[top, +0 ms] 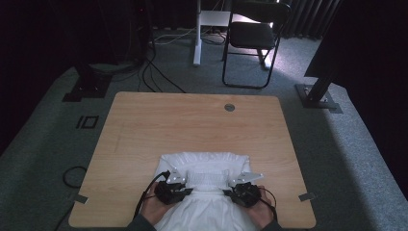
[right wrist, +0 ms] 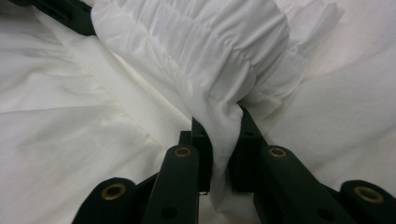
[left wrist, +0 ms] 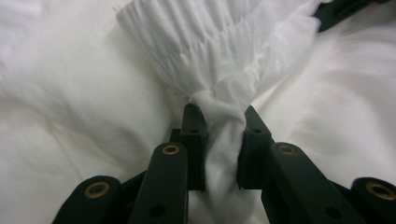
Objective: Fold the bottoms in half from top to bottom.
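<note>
A white garment (top: 204,192) with a shirred, gathered band (top: 208,177) across its middle lies on the near part of the bench (top: 144,125), its near end hanging over the near edge. The cloth is soft and creased, spread wide at its far edge with rounded corners. Each end of the gathered band is bunched into a tight fold (left wrist: 223,116), with pleats (right wrist: 205,51) fanning out from the pinch.

The cloth (top: 204,202) is white, soft and matt, with tight little pleats in a band at 12 o'clock. The table (top: 192,125) is pale wood, smooth. Both grippers (left wrist: 219,128) (right wrist: 223,135) are black matt plastic with brass-coloured rings.
</note>
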